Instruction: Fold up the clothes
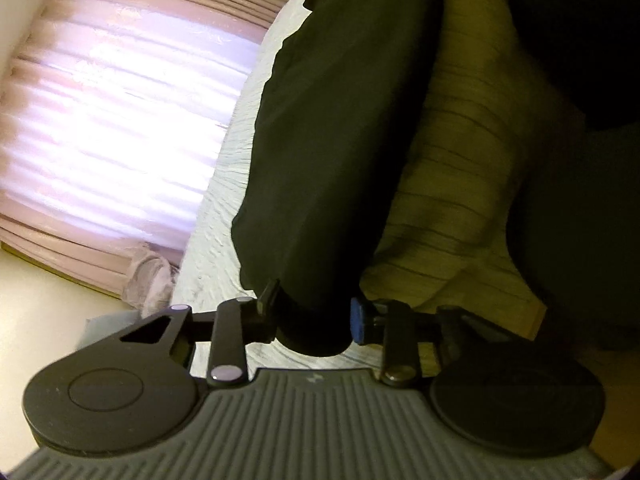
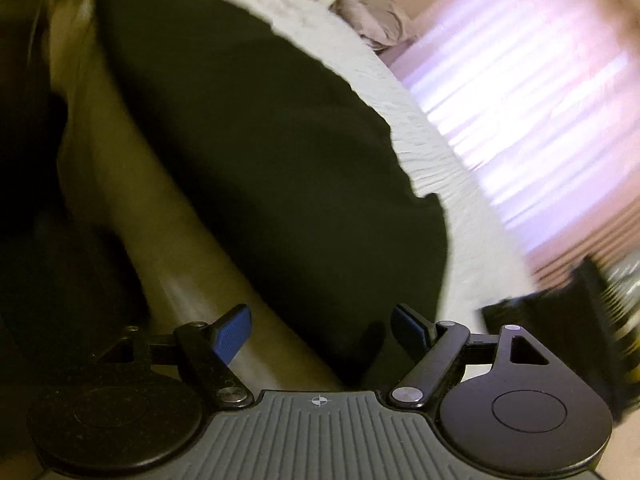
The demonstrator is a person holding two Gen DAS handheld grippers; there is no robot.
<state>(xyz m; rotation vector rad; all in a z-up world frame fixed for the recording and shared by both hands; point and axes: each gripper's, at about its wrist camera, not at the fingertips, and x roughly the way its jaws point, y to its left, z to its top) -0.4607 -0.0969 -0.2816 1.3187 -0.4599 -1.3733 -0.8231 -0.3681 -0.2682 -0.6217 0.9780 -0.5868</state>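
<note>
Dark garment (image 1: 320,140) lies on the white bed (image 1: 224,200); left claw (image 1: 312,316) pinches its end for folding, while right claw (image 2: 320,328) hovers wide over it, empty.

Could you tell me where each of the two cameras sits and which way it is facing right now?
Left wrist: on the left gripper, looking along its fingers, shut on a dark garment over the white bedspread; a striped cloth lies beside it.
Right wrist: on the right gripper, fingers apart and empty, facing the garment, blurred.
Shared: garment, bedspread, bright pink curtain. No hand shows.
</note>
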